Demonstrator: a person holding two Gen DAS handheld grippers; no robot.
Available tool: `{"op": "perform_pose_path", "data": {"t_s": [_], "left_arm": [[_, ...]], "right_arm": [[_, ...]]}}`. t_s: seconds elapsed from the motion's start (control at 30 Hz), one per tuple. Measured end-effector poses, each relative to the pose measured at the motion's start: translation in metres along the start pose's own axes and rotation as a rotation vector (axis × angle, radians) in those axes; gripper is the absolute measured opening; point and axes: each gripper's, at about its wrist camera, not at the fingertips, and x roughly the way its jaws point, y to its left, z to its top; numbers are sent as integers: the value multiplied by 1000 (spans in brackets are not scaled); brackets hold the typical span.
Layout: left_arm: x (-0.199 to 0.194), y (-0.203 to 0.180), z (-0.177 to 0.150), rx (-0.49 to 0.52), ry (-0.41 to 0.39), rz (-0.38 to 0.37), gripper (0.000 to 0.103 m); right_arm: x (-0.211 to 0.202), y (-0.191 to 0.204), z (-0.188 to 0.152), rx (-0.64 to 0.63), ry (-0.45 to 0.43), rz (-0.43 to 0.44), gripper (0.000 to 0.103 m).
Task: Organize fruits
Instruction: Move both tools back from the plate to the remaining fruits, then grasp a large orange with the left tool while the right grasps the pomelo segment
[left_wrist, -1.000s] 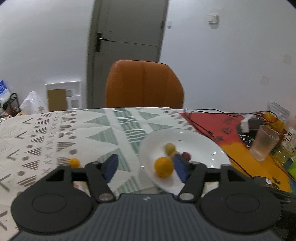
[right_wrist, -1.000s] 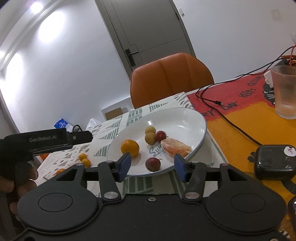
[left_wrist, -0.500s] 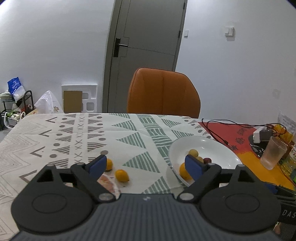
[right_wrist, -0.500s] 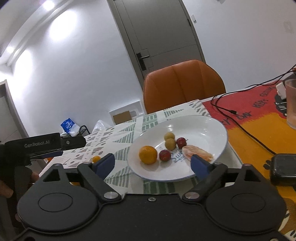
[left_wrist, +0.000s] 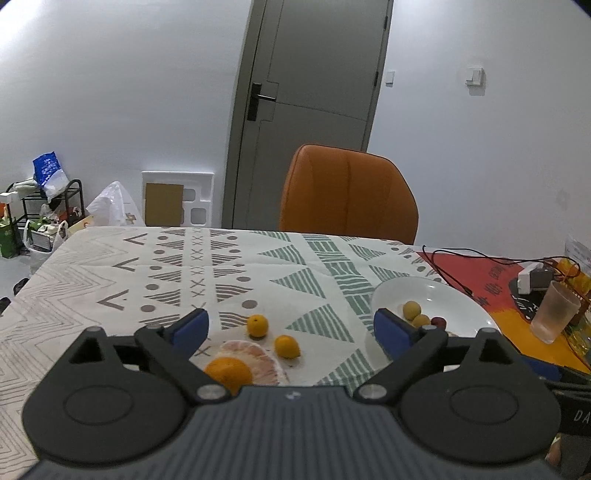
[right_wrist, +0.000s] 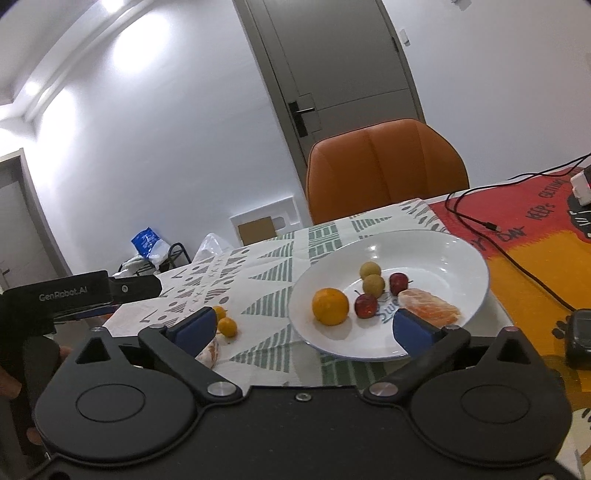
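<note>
A white plate (right_wrist: 458, 258) (left_wrist: 436, 295) on the patterned cloth holds an orange (right_wrist: 330, 306), two red fruits (right_wrist: 366, 305), two yellow-green fruits (right_wrist: 373, 285) and a peeled citrus piece (right_wrist: 430, 308). Left of the plate lie two small yellow fruits (left_wrist: 257, 325) (left_wrist: 287, 346), an orange (left_wrist: 229, 373) and a peeled citrus piece (left_wrist: 258, 360). My left gripper (left_wrist: 291, 328) is open above that loose fruit, holding nothing. My right gripper (right_wrist: 303, 326) is open over the plate's near rim, empty. The left tool's body (right_wrist: 74, 295) shows in the right wrist view.
An orange chair (left_wrist: 349, 195) stands behind the table. On the red-orange mat at the right sit a frosted glass (left_wrist: 554, 317), black cables (right_wrist: 476, 218) and a black device (right_wrist: 580, 339). Bags and a rack (left_wrist: 37, 214) crowd the floor at left.
Both grippers have pulled back and opened wider. The left one swung left from the plate to above the loose fruit on the cloth.
</note>
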Motion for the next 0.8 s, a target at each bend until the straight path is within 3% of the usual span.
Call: {"op": "perform_pose_path", "data": {"t_s": [0.8], "left_arm": [[-15,54,-13,-69,10,61,95]], "right_arm": [[19,45,-9,-61,56,43,103]]}}
